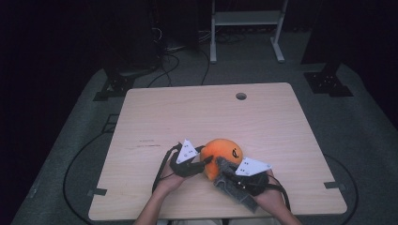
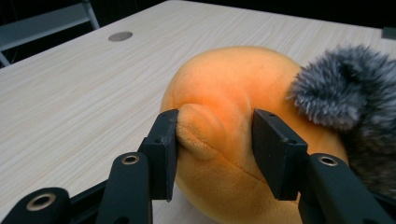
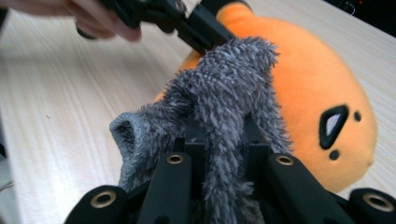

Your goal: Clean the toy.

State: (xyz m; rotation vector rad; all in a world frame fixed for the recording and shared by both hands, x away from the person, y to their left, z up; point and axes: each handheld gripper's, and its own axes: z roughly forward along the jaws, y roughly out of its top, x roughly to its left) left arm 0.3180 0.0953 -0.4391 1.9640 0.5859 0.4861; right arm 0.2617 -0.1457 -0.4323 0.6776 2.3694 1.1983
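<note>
- Orange plush toy (image 2: 233, 93) sat between my left gripper's (image 2: 215, 149) jaws, which stood partly apart with a small ear-like nub (image 2: 198, 130) of the toy in the gap; the left jaw pressed the nub's side, and the right jaw touched the toy's body.
- Whether that counted as a firm hold, I could not tell from the left gripper view.
- My right gripper (image 3: 224, 158) had its jaws drawn close on a grey fuzzy cloth (image 3: 224, 93), which stood up out of them and drooped over at the top.
- That grey cloth leaned against the toy's side, and in the left gripper view its fluffy end (image 2: 345, 88) lay at about 3 o'clock of the toy, touching it.
- In the right gripper view the toy's face markings (image 3: 334, 126), a dark eye patch and dots, lay at about 4 o'clock of the cloth.
- From the high view the toy (image 1: 221, 154) rested on the wooden table (image 1: 263, 122), near the edge at 6 o'clock, roughly mid-width.
- My left gripper (image 1: 202, 161) came at it from 9 o'clock and my right gripper (image 1: 220, 165) from about 5 o'clock.
- A round hole (image 1: 241, 96) sat in the table toward 12 o'clock, well apart from the toy.
</note>
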